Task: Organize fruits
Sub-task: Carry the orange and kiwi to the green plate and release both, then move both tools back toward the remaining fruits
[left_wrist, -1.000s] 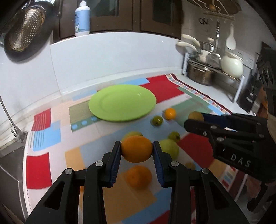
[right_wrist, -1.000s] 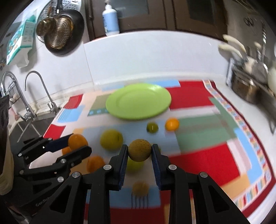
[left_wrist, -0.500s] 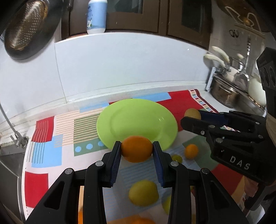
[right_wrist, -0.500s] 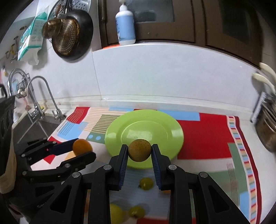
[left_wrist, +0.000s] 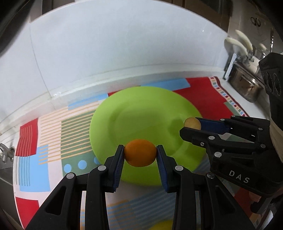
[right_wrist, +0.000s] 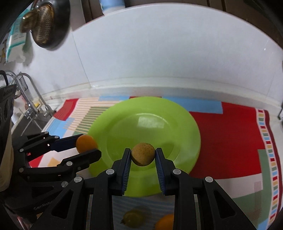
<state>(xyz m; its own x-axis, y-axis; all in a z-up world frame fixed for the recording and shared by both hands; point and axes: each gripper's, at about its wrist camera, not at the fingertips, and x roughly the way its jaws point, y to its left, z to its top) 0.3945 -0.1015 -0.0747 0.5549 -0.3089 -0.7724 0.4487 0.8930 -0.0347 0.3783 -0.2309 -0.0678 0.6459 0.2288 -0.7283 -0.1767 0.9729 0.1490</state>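
— What's ahead of my fingers?
— A white wall (right_wrist: pixel 159 58), with dark cabinets (left_wrist: pixel 208 8) above.
— And beneath me?
— A colourful patterned mat (right_wrist: pixel 230 138) on the worktop; a tap (right_wrist: pixel 26 92) to the left, a pan (right_wrist: pixel 47 26) hanging above it.

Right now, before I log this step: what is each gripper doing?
Left gripper: closed on the round orange fruit, over the green plate.
Right gripper: closed on the round speckled yellow-brown fruit.
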